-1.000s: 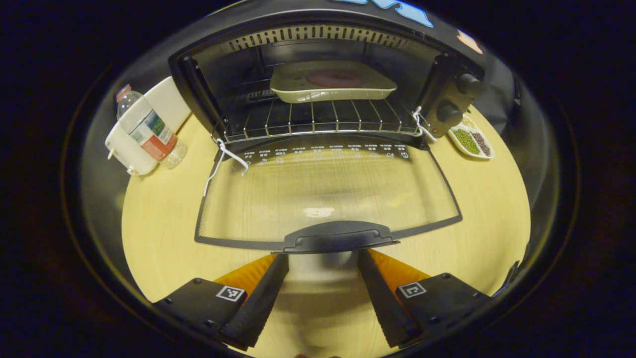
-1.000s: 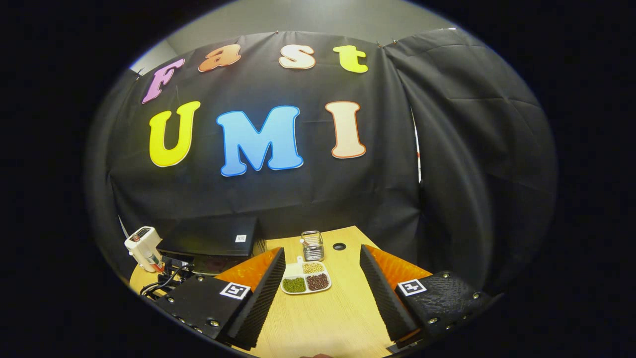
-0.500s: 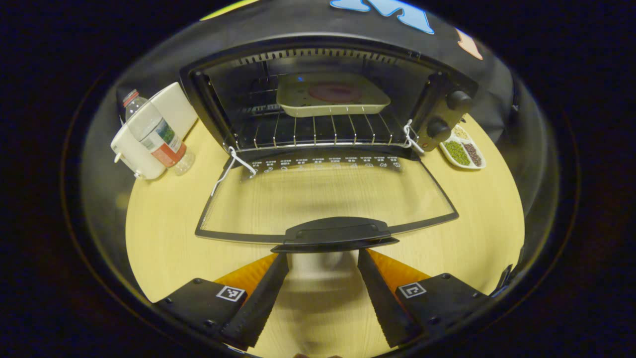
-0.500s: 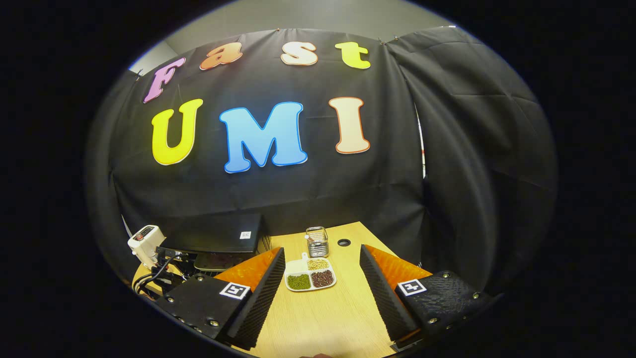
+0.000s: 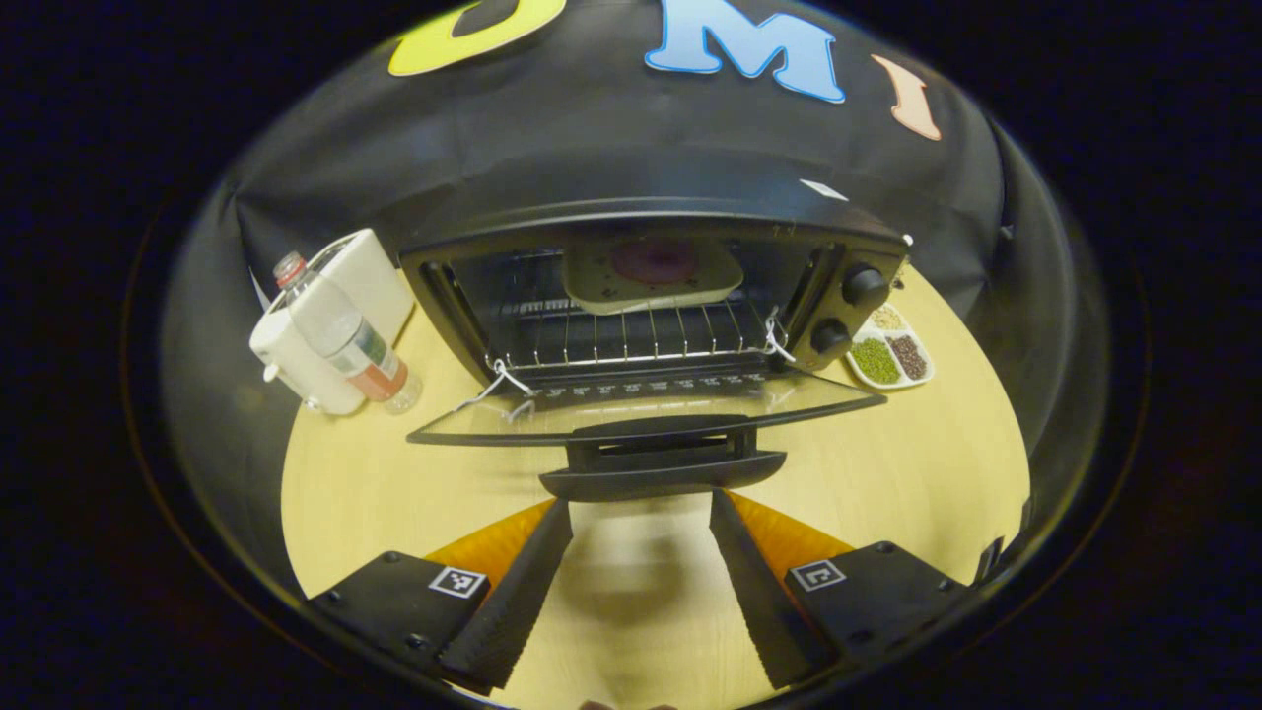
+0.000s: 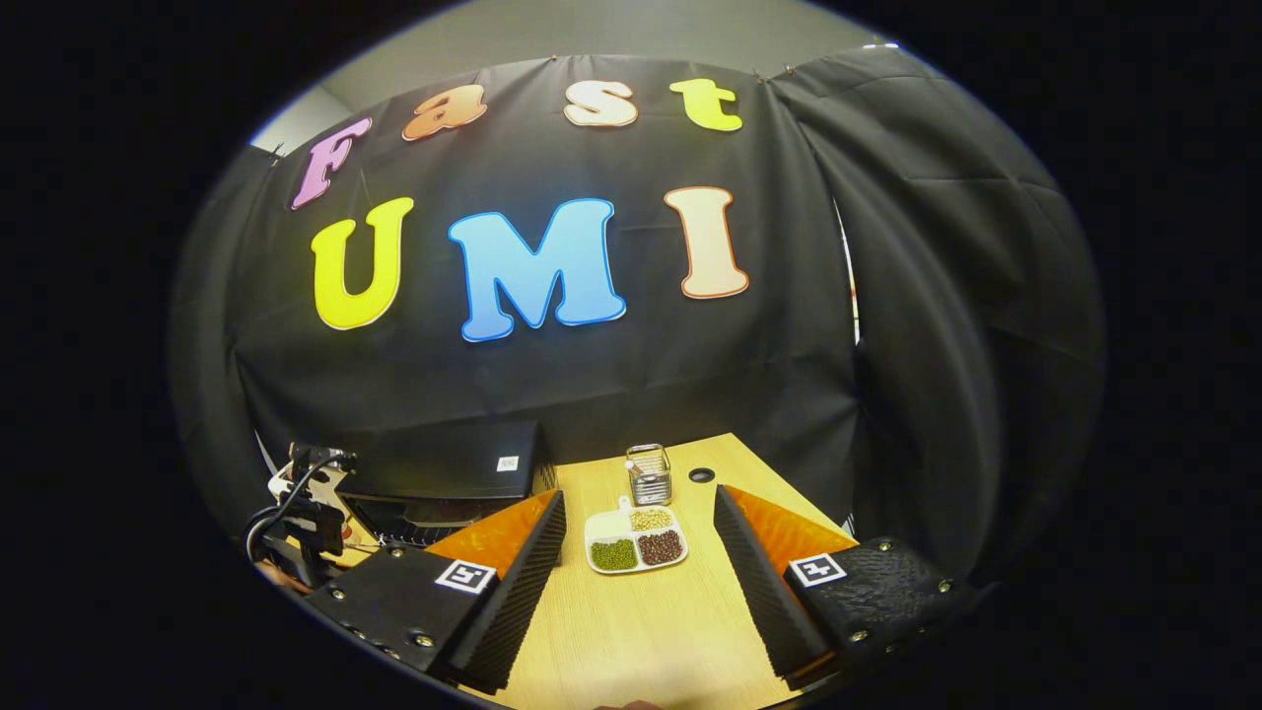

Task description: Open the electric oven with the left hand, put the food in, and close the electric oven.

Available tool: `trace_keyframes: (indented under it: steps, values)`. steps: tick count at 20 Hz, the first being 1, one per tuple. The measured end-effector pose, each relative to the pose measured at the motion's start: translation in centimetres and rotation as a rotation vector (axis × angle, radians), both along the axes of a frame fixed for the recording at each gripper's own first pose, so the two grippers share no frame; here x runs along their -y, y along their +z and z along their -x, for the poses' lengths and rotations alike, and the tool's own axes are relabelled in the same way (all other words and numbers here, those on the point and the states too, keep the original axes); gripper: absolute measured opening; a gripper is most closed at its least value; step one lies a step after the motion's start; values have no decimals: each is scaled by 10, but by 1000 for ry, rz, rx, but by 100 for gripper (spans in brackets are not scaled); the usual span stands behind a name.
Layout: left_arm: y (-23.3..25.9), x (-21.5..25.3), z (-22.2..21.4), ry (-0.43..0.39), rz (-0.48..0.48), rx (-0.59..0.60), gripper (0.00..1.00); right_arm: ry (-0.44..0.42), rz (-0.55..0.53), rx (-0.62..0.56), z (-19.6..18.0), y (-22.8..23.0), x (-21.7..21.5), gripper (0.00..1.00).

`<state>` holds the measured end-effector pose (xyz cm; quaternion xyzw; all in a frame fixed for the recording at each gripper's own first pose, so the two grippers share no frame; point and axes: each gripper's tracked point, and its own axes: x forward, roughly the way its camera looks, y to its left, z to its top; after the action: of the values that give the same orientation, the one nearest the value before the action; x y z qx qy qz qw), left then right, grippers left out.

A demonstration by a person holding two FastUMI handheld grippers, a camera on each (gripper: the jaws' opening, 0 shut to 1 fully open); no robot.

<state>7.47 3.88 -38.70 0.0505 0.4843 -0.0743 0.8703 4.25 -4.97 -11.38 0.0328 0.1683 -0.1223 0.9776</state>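
Observation:
The black electric oven stands open, its glass door folded down flat and seen almost edge-on. A pale tray with a dark round piece of food rests on the wire rack inside. The door's black handle lies just beyond the tips of my left gripper, which is open with nothing between its fingers. In the right gripper view my right gripper hovers open above the table, with the oven's top off to its left.
Left of the oven a plastic bottle leans on a white appliance. A divided dish of beans sits right of the oven, also ahead of the right gripper, with a small glass jar behind it. Bare wooden table surrounds the door.
The left gripper has dropped lower and drawn back, so the door went from seen from above to nearly edge-on. The right gripper drifted slightly; both stayed open.

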Motion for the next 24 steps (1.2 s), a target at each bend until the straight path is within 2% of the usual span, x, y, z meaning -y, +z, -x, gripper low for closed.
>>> trace_keyframes:
  steps: [1,3,4,6,7,8,10,11,12,18,21,24]
  values:
    - [4,0,-3,-6,-5,15,96,2,1,1,0,-1,-1,93]
    - [14,0,-8,-9,-9,44,100,10,3,2,-1,0,-4,93]
    - [20,0,-10,-8,-6,61,96,16,5,3,0,0,-5,93]
    - [41,-4,-19,-6,-23,146,100,26,9,5,-2,0,-7,93]
    - [54,-6,-23,-8,-36,193,96,31,10,6,-3,-1,-8,93]
    - [66,-6,-24,-8,-39,233,100,34,9,5,-4,-1,-9,93]
    - [92,-5,-25,0,-25,299,92,46,2,3,-6,-2,-12,93]
    - [107,-2,-27,5,-11,333,92,53,0,2,-7,-4,-13,93]
    - [119,-2,-27,12,1,365,96,60,-2,4,-9,-3,-15,93]
    - [230,2,-1,68,104,626,96,110,17,79,-24,26,-27,93]
    - [300,0,14,71,108,807,97,148,31,146,-26,58,-41,93]
    - [353,0,38,89,136,918,99,208,21,223,-26,95,-66,92]
